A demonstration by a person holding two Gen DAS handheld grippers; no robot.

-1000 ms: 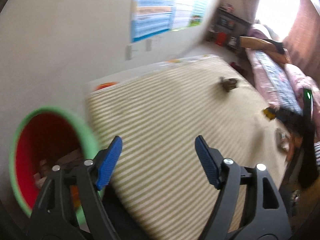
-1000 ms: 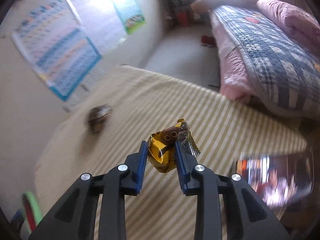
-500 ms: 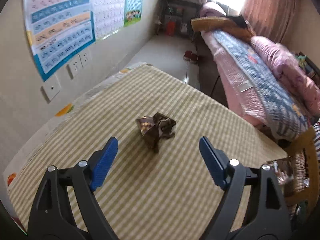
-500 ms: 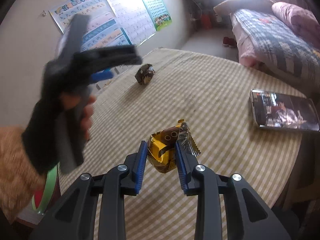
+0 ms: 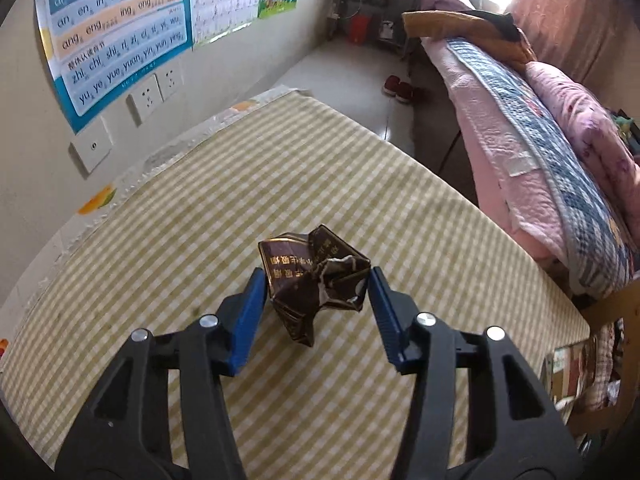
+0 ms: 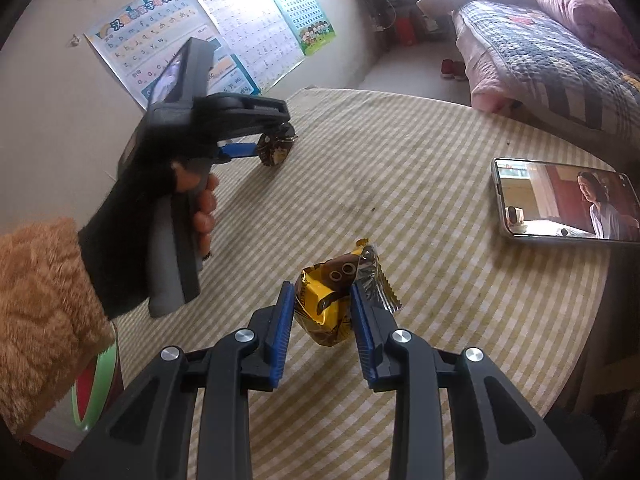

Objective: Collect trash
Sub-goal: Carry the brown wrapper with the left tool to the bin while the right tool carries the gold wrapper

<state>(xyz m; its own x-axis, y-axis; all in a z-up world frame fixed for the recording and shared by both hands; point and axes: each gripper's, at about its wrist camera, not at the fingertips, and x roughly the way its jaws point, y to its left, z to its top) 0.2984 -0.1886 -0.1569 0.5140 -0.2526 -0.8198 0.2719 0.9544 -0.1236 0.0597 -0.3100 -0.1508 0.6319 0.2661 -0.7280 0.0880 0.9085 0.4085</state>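
Observation:
A crumpled dark brown wrapper (image 5: 304,276) lies on the striped tablecloth (image 5: 192,216). My left gripper (image 5: 316,286) straddles it and its jaws are closing, the blue pads (image 5: 256,300) meeting the wrapper's two sides. The right wrist view shows the same grip from the side, with the left gripper (image 6: 276,140) at the brown wrapper (image 6: 276,154) and a gloved hand (image 6: 200,208) on its handle. My right gripper (image 6: 322,300) is shut on a yellow and brown snack wrapper (image 6: 324,312), held above the cloth.
A phone (image 6: 560,200) with its screen lit lies at the table's right side. A red bin with a green rim (image 6: 94,392) sits low at the left, past the table edge. A bed (image 5: 540,140) runs along the right; posters hang on the wall.
My left gripper swung from the red bin across to the brown wrapper, came down over it, and its jaws narrowed onto it. The right gripper kept hold of the yellow wrapper.

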